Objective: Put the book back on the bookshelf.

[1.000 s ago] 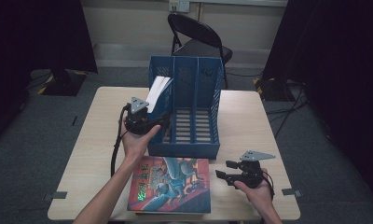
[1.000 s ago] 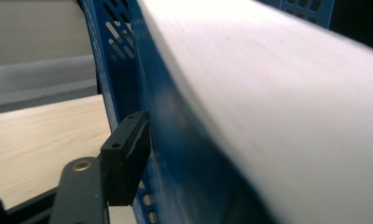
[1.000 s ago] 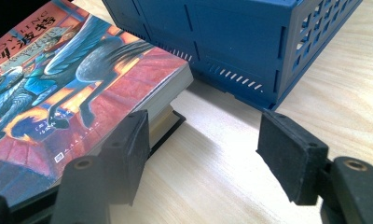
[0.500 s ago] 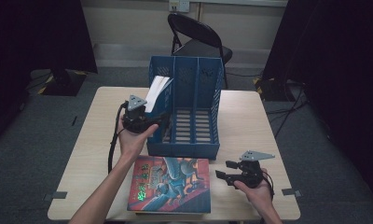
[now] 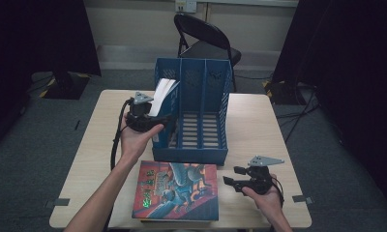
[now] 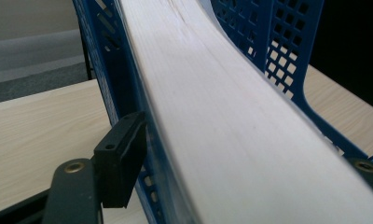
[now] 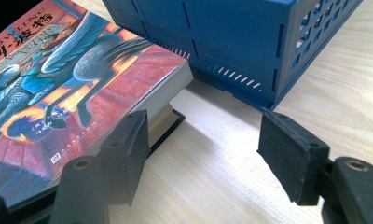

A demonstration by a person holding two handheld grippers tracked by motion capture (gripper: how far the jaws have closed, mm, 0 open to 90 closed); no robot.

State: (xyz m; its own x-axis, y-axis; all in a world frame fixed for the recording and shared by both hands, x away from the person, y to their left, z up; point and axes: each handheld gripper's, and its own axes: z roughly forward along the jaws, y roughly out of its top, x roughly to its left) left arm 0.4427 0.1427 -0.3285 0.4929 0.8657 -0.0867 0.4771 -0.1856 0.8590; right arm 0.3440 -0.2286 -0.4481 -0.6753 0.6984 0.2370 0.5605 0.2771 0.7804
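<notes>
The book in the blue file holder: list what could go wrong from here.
1. The book stands tilted in the leftmost compartment of the blue file holder; once the left gripper, its jaws just opened around it, backs off, it may lean or slide further.
2. Pulling back carelessly could drag the holder.
3. The right gripper is open beside the stacked books; a one-edge grab might shift the top one.
</notes>
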